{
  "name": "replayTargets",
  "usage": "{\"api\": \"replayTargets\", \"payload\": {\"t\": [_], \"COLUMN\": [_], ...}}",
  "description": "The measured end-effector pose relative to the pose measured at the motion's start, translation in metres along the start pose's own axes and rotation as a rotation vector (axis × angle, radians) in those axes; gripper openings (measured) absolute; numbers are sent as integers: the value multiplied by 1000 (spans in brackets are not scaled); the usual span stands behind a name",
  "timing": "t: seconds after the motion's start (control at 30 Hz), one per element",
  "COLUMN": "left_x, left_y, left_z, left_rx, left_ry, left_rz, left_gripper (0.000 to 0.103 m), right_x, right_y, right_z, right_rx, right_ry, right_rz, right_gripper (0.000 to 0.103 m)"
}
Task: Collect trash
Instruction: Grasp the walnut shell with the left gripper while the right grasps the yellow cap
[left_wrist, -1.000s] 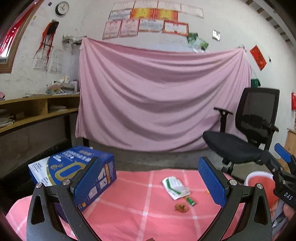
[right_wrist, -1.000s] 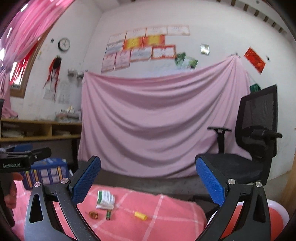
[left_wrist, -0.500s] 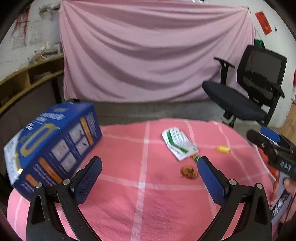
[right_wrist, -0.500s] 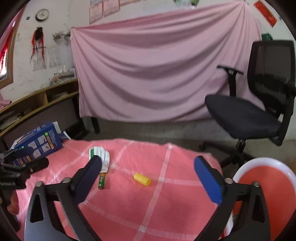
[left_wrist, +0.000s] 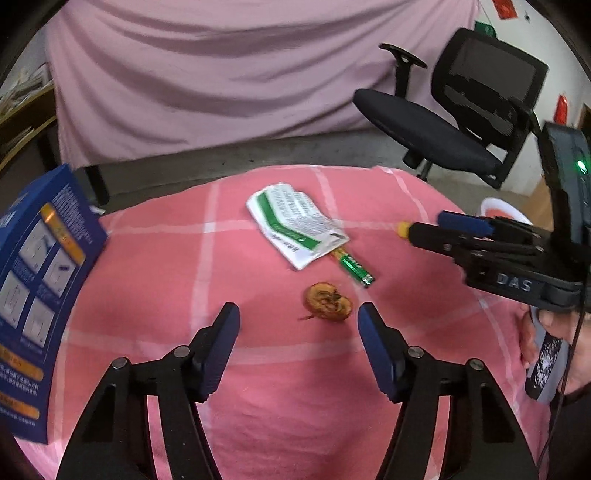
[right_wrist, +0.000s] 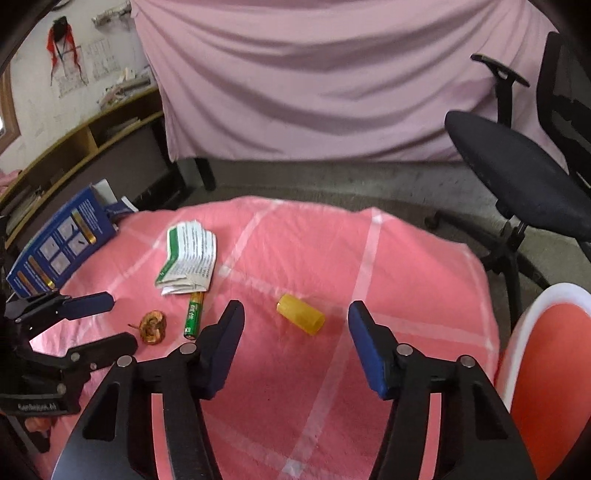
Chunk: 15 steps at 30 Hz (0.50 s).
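So both grippers are tipping down from the back wall onto the table now. A second ago the wrist views were mostly pink curtain and chair; at this point the pink cloth (left_wrist: 280, 369) is filling both of them, and the trash is looking way closer.

The left gripper (left_wrist: 298, 314) is hanging just short of the core (left_wrist: 328, 302), a browned apple core by the look of it, with its fingers spread wide and nothing between them. The core is lying roughly in line with the gap, a bit toward the right finger. Just behind it the battery (left_wrist: 354, 267) is poking out from under the wrapper (left_wrist: 295, 225), touching it.

The right gripper (right_wrist: 296, 314) is doing the same with the yellow cap (right_wrist: 301, 314): fingers wide apart, holding nothing, cap sitting on the cloth about centred between the tips.

What that's telling me: the hunting-around bit is winding up and each hand is lining up on its own piece. Nothing is collected yet, all four bits are lying on the cloth. The red bin (right_wrist: 550, 373) is waiting at the table's right edge, well apart from the core, so that one's probably making the longest trip. The blue box (left_wrist: 40, 295) on the left is staying out of it.
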<state>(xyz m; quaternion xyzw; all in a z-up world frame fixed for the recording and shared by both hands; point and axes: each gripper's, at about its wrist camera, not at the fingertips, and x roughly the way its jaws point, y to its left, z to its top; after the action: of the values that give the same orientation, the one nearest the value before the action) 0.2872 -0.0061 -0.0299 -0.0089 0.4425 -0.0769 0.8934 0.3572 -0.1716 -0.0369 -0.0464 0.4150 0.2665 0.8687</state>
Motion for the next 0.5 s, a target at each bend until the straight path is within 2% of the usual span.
{"api": "replayTargets", "payload": {"t": [0.13, 0.2, 0.27, 0.37, 0.5], "left_x": [11, 16, 19, 21, 21], "left_y": [-8, -10, -12, -15, -21], "left_z": [5, 7, 6, 4, -1], "left_rx": [32, 45, 60, 79, 99], "left_ry": [23, 37, 47, 46, 32], "left_rz": [11, 23, 43, 46, 53], "left_gripper": [56, 48, 41, 25, 25], "right_x": [8, 11, 12, 13, 13], "right_y": [0, -1, -3, -3, -1], "right_z": [1, 1, 1, 1, 0], "right_rx": [-6, -6, -4, -4, -15], "right_ry": [45, 64, 75, 81, 91], "right_rz": [4, 7, 10, 18, 32], "right_gripper": [56, 53, 42, 35, 23]}}
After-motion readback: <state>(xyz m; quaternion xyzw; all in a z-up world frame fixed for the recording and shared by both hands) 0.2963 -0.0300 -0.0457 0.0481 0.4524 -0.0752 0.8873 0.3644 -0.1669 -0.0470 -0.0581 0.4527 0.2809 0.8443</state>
